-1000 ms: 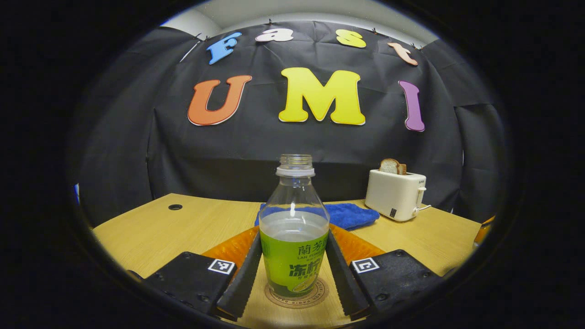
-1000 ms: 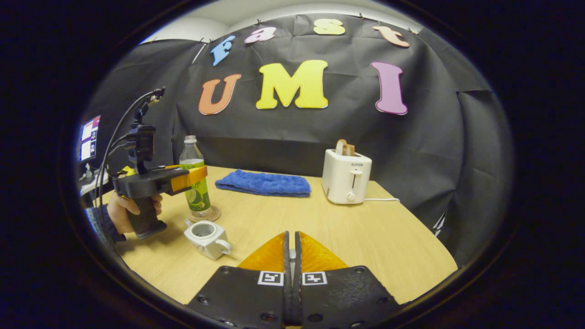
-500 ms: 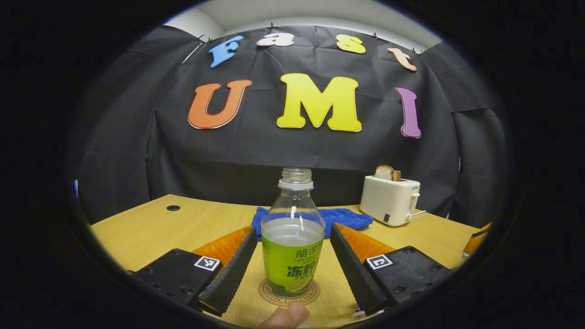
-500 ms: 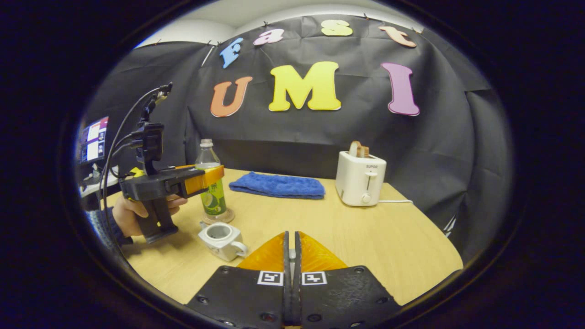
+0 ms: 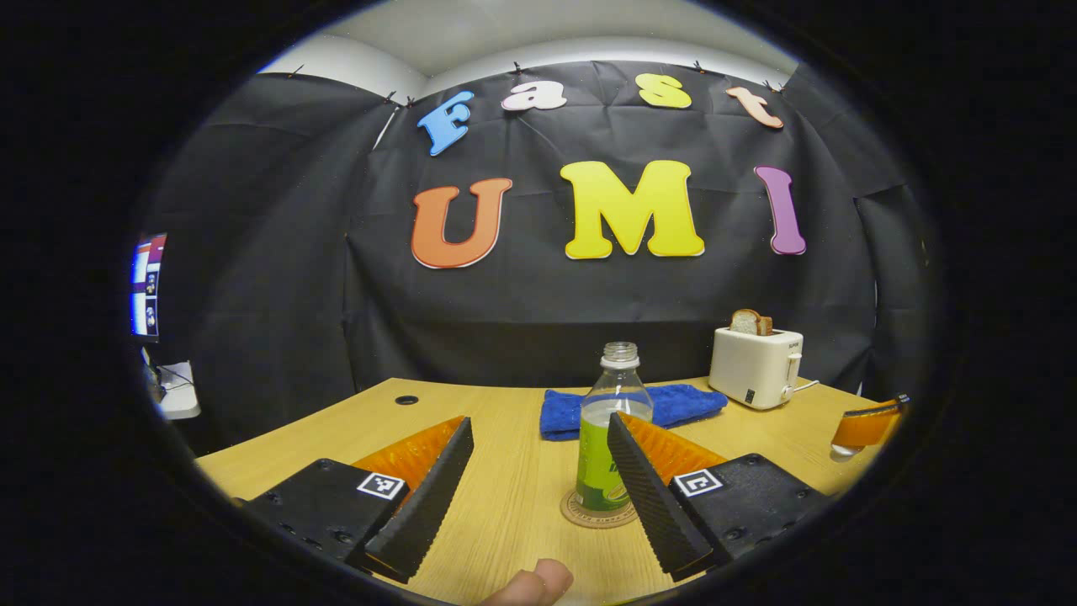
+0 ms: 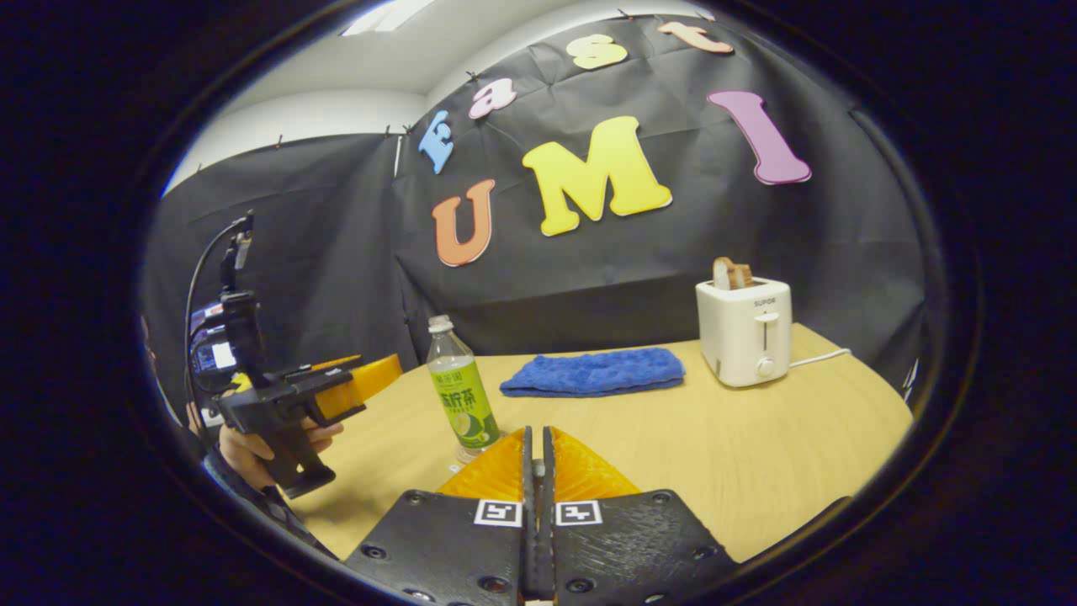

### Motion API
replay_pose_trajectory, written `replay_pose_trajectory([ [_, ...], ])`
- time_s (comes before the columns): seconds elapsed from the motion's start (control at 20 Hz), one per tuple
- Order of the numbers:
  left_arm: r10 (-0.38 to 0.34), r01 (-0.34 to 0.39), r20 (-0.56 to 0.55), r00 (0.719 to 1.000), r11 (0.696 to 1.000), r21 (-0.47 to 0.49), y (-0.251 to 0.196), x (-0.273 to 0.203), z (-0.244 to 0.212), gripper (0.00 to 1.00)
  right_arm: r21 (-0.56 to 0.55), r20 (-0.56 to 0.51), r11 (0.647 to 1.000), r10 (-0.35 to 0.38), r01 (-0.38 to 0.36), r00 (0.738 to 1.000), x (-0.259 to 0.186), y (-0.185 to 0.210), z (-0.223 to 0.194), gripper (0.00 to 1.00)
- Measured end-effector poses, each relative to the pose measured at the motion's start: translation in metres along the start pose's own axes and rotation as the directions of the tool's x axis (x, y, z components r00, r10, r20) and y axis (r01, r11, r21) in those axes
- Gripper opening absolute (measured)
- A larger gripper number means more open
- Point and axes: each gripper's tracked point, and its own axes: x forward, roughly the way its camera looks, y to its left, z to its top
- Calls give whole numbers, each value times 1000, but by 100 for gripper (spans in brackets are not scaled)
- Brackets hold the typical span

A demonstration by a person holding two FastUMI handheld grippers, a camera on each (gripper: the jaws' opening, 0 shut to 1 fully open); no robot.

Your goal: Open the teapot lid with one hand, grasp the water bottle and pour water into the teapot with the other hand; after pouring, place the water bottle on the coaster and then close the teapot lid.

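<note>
The left gripper (image 5: 538,492) stands wide open over the table (image 5: 496,522), its two fingers spread well apart with nothing between them; a fingertip of the hand holding it peeks in at the bottom edge. In the left gripper view the water bottle (image 5: 607,438) stands beyond the fingers, its lower right side hidden behind the right-hand finger, so I cannot tell from there whether they touch. In the right gripper view the left gripper (image 6: 370,379) is clearly apart from the bottle, held off to one side by a hand (image 6: 252,442).

The right gripper (image 6: 536,459) is closed tight, fingers pressed together; whether anything thin sits between them I cannot tell.

The bottle is upright, long axis vertical, uncapped mouth pointing straight up, partly filled, resting on the round coaster (image 5: 580,515). Its green label carries writing and a lime picture.

Farther back lies a folded blue cloth (image 6: 593,372), and beside it a white toaster (image 6: 745,330) with bread slices sticking up and a small brand mark on its front.
</note>
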Motion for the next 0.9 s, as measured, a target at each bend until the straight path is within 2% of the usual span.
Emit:
replay_pose_trajectory([
  [0.1, -5, 5, -14, 1000, 1000, -14, 4, -21, -3, 100, 6, 14, 1000, 16, -16, 1000, 10, 10, 3, 0],
  [0.25, 20, -21, 7, 1000, 1000, 23, 15, -44, 1, 100, -43, 30, 999, 35, -34, 999, 23, 31, 1, 0],
  [0.5, -54, 53, 16, 998, 998, 29, -1, -65, 7, 100, -94, 4, 995, 29, -28, 1000, 46, 50, -23, 0],
  [0.65, -41, 38, 31, 999, 996, 78, 8, -74, 10, 100, -111, -4, 994, 2, -3, 1000, 56, 49, -34, 0],
  [0.75, -53, 51, 38, 998, 997, 53, 10, -75, 14, 100, -111, -5, 994, -23, 23, 1000, 62, 43, -40, 0],
  [0.9, -83, 83, 8, 997, 996, -40, 13, -77, 11, 100, -69, -16, 997, -42, 41, 999, 67, 34, -54, 0],
])
